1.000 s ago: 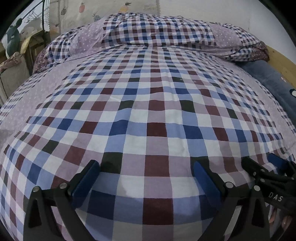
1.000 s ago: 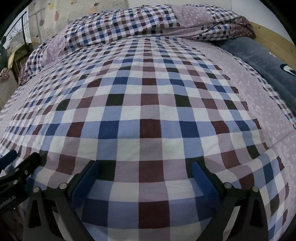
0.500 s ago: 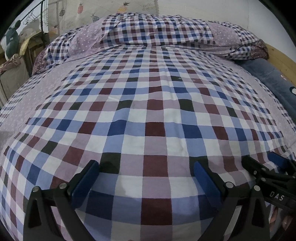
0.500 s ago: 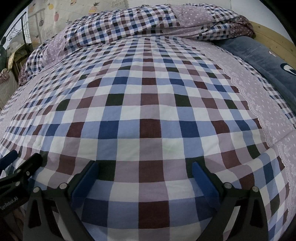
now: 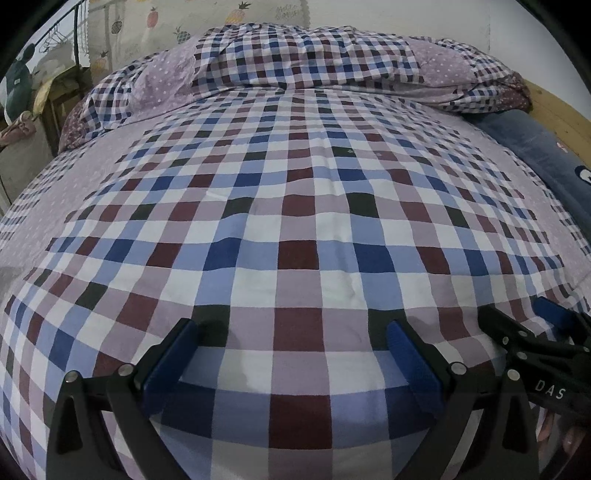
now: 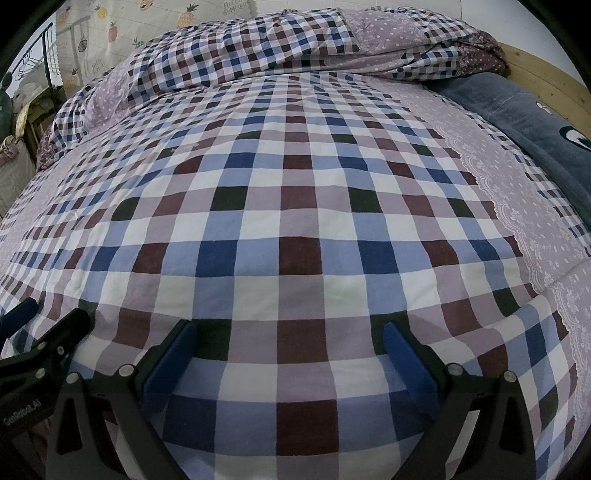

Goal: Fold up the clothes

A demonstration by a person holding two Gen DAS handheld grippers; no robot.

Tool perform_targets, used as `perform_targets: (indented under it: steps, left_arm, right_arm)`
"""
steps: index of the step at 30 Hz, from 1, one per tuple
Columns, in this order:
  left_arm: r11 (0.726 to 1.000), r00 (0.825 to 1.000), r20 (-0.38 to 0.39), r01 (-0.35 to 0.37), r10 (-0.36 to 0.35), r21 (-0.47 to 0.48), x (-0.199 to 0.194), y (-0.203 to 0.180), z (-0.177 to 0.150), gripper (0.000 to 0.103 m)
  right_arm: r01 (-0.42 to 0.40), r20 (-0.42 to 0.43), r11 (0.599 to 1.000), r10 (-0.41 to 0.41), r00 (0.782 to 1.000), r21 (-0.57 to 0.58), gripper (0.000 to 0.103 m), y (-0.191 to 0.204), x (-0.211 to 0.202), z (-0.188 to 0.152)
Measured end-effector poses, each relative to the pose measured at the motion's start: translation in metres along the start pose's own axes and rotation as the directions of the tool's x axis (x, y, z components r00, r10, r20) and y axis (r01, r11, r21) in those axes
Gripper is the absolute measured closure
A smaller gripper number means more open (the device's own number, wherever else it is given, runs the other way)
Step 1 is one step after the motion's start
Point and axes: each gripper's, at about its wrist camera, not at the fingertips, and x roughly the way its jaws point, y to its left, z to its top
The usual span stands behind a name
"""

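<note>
A checked bed cover in blue, maroon, lilac and white fills both views; no separate garment shows on it. My left gripper hovers open over the near end of the bed, nothing between its blue pads. My right gripper is likewise open and empty just above the fabric. In the left wrist view the right gripper shows at the lower right. The left gripper shows at the lower left of the right wrist view. The two tools are side by side.
A bunched checked duvet lies across the far end of the bed. A dark blue blanket runs along the right side by a wooden bed frame. Pineapple-print curtain and a clothes rack stand at the back left.
Both grippers have shifted slightly; the bed appears a little lower and nearer in the frames. Jaws stay wide apart, nothing taken hold of.
</note>
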Motion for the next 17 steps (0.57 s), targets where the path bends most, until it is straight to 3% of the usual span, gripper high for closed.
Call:
perform_targets:
  steps: [17]
  left_arm:
    - [1.000, 1.000, 0.006, -0.001, 0.001, -0.007, -0.0005, 0.0004, -0.0026, 0.000]
  right_arm:
    - [-0.001, 0.001, 1.000, 0.001, 1.000, 0.000, 0.000, 0.0001, 0.0003, 0.0001]
